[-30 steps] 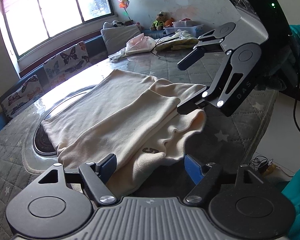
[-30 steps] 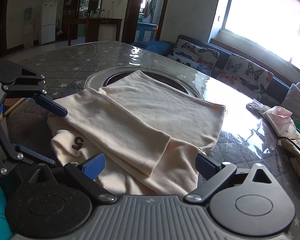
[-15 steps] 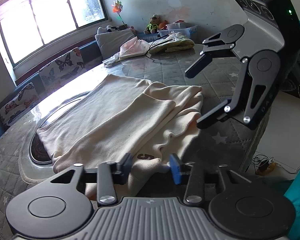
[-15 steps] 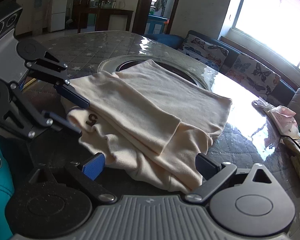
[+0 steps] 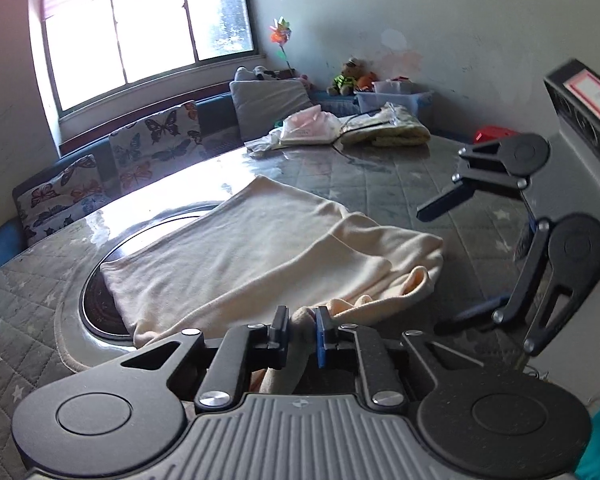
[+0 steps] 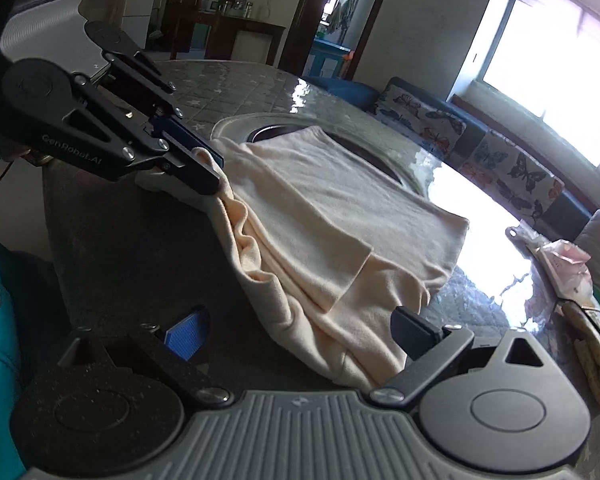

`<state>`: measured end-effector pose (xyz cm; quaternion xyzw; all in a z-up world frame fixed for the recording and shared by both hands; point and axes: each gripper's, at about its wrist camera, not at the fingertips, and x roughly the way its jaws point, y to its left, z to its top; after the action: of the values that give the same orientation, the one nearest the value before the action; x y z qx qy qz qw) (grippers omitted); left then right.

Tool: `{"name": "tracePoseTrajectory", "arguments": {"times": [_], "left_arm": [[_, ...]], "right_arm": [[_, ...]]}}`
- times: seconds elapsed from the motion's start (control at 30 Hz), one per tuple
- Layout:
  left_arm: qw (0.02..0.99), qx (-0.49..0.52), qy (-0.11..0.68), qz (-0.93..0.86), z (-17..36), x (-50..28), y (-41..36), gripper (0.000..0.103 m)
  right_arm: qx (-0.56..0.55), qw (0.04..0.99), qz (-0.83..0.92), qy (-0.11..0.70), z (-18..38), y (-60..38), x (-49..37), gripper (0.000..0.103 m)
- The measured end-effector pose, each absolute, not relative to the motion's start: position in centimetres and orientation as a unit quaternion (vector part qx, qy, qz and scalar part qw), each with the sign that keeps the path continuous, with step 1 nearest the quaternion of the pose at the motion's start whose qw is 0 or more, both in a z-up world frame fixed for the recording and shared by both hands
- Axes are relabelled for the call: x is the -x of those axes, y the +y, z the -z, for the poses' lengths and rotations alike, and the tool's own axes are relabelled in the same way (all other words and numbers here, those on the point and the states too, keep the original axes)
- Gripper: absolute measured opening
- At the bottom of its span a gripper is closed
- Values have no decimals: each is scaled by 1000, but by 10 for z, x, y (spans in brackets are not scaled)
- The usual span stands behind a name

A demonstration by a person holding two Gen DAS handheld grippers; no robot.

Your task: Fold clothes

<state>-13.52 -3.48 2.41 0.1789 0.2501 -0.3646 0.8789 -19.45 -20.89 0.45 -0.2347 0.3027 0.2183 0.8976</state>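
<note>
Though folded — cream garment (image 5: pixel 268 256) rumpled

The left gripper (image 5: pixel 301 330) has just been closing, and its two fingers now pinch a bunch of cloth between them. The right gripper (image 6: pixel 296 332) has its fingers spread wide apart, pinching nothing.

Butterfly cushions (image 5: pixel 156 148), a pinwheel (image 5: pixel 281 34), a fridge (image 6: pixel 140 8).
</note>
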Motion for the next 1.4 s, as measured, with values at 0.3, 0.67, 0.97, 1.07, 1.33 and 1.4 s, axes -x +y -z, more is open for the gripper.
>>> {"name": "tracePoseTrajectory", "arguments": {"times": [0.3,0.67,0.97,1.07,1.33,1.4], "left_arm": [[886,-151,255,357,-29,131,-31,15],[887,-130,265,356,-31,125,-27,15],[888,-137,254,357,-32,134,-20,25],[889,-143,247,358,-32,139,-15,32],[890,-177,245,342,-22,146,-11,56],[888,-189,244,341,-18,145,-13,56]], "right_arm": [[228,904,-214,293,1,-205,178,85],[203,911,-205,295,-1,-206,162,53],[151,912,-219,312,-11,-214,146,24],[138,914,-216,315,-14,-215,141,21],[120,917,-213,314,-21,-217,134,19],[115,918,-211,315,-23,-218,132,19]]}}
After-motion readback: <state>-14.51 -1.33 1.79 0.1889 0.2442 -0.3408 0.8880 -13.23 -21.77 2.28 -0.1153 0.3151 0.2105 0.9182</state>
